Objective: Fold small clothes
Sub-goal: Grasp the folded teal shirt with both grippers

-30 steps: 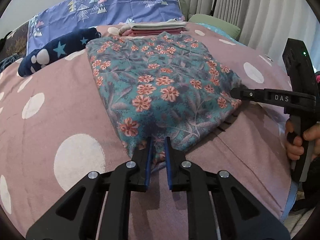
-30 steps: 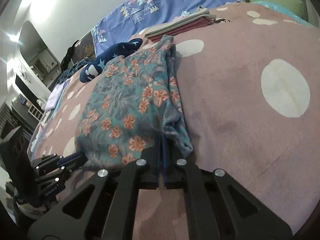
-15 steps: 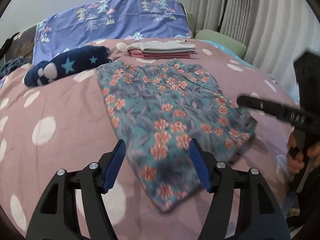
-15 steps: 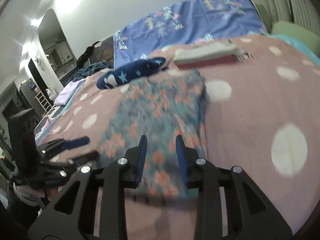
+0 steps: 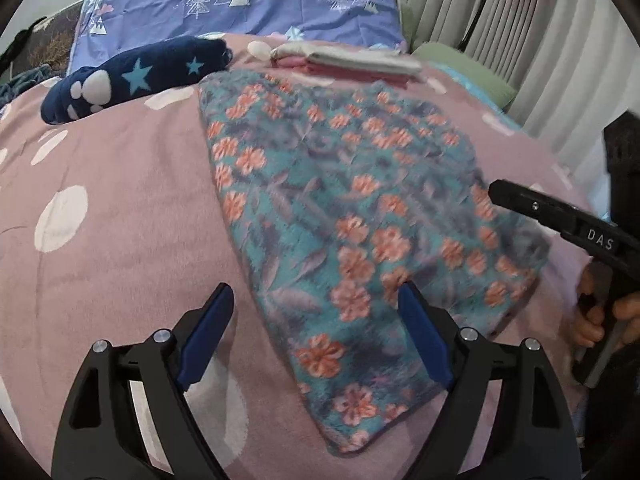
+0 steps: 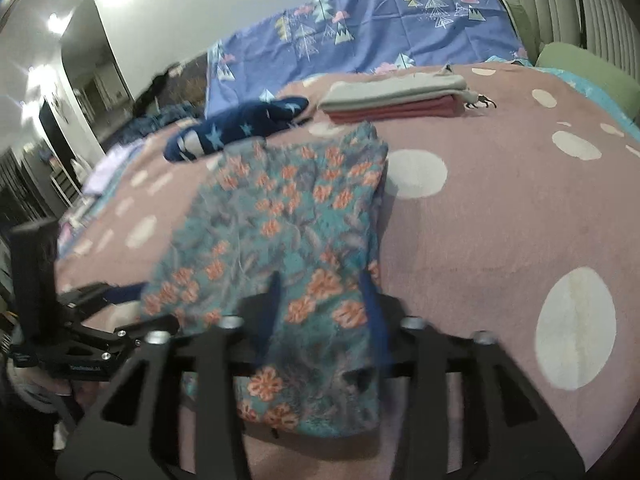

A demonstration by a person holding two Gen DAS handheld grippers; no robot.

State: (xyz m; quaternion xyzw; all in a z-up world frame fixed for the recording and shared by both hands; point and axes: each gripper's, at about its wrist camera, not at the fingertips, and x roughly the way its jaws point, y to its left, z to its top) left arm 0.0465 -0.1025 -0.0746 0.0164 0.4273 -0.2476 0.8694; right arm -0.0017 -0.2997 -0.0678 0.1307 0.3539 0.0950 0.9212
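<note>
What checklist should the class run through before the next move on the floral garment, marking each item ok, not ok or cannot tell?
1. Left gripper released: ok, jaws opening, nothing pinched.
2. Right gripper released: ok, jaws opening; cloth shows between the fingers but is not pinched.
3. Floral garment lying flat on the pink dotted blanket: ok.
4. Fold edges aligned: cannot tell, pictures blurred.
5. Folded stack apart from the garment: ok.
6. Navy star item apart from the garment: cannot tell, they sit close.

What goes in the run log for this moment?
floral garment: folded, flat on bedspread | left claw: opening, empty | right claw: opening, empty
</note>
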